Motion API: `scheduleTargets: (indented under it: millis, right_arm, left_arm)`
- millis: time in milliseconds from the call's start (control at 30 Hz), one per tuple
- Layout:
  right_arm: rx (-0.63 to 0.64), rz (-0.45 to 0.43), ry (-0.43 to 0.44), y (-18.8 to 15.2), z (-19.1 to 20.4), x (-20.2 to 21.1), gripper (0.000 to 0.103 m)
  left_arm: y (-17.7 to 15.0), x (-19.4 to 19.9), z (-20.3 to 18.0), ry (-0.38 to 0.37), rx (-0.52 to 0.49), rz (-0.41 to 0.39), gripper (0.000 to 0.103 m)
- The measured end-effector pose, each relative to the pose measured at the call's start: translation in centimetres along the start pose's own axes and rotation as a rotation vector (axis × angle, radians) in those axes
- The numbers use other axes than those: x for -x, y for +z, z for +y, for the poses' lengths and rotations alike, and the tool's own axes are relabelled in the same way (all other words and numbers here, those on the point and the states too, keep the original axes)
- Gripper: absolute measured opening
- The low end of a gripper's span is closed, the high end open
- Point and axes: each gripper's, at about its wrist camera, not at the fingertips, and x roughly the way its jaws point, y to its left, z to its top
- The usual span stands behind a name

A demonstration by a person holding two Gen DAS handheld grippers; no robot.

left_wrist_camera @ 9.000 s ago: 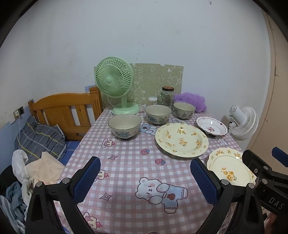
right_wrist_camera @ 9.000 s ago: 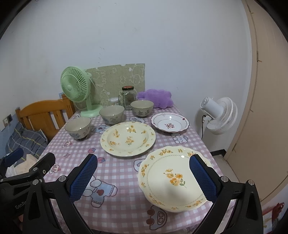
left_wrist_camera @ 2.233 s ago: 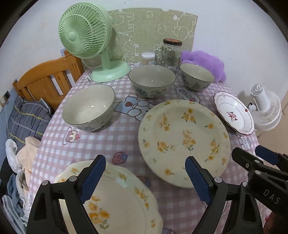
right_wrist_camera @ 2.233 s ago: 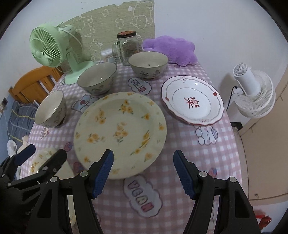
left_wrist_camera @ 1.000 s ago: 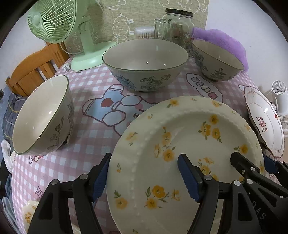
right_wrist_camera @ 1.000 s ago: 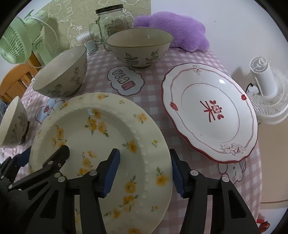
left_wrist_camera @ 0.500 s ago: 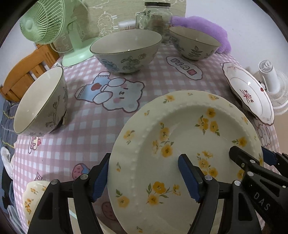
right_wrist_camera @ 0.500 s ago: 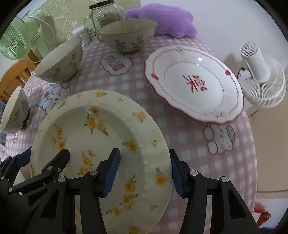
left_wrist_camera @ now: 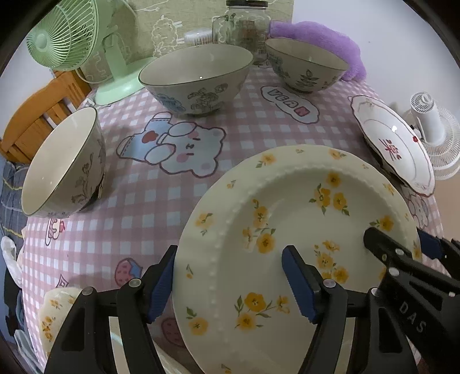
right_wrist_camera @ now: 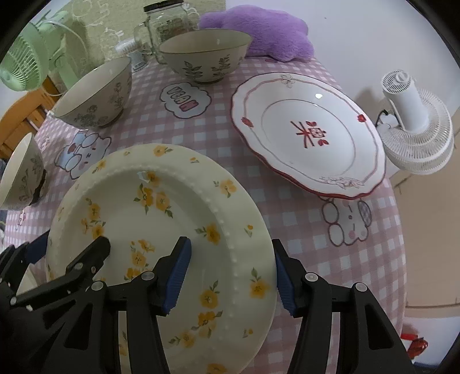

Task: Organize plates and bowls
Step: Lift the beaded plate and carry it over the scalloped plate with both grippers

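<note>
Two pairs of black tongs with blue pads are seen gripping one large cream round ceramic plate with yellow flowers point(left_wrist_camera: 290, 244), which is held tilted above the pink checked tablecloth on the table point(left_wrist_camera: 161, 184). The left tongs point(left_wrist_camera: 230, 279) are clenched on the plate's left rim, one blue pad under the edge and one on the inner face. The right tongs point(right_wrist_camera: 230, 273) are clenched on the plate's right rim in the same way.

Behind the held plate, three grey-green ceramic bowls with dark flower prints are set on the table: one near the left edge point(left_wrist_camera: 63, 164), one large in the middle point(left_wrist_camera: 198, 77), and one further right at the back point(left_wrist_camera: 304, 66). A white scalloped plate with a red rim and red centre mark point(right_wrist_camera: 307, 135) is seen to the right, near the table's edge and apart from the held plate. A second cream plate with yellow flowers point(left_wrist_camera: 54, 313) is partly visible at the lower left, below the left tongs.

At the back of the table a mint-green desk fan point(left_wrist_camera: 72, 37), a glass jar with a dark lid point(left_wrist_camera: 247, 26) and a purple plush cushion point(right_wrist_camera: 264, 34) are lined up. A white fan point(right_wrist_camera: 417, 123) is placed off the table on the right, and a wooden bed frame point(left_wrist_camera: 37, 120) on the left.
</note>
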Motion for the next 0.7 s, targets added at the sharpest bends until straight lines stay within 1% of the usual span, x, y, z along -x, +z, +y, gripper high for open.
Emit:
scheduleTargets:
  millis: [100, 333, 700]
  right_arm:
    - [0.008, 0.003, -0.010, -0.1, -0.2, 0.5, 0.059]
    - [0.002, -0.013, -0.023, -0.8, -0.4, 2.7, 0.059]
    - [0.003, -0.060, -0.040, -2.6, 1.7, 7.4, 0.059]
  left_arm:
    - [-0.3, 0.6, -0.2, -0.002, 0.005, 0.008, 0.072]
    - [-0.9, 3.0, 0.0, -0.022, 0.008, -0.009, 0.072]
    - [-2.8, 6.9, 2.0, -0.038, 0.003, -0.050, 0.072]
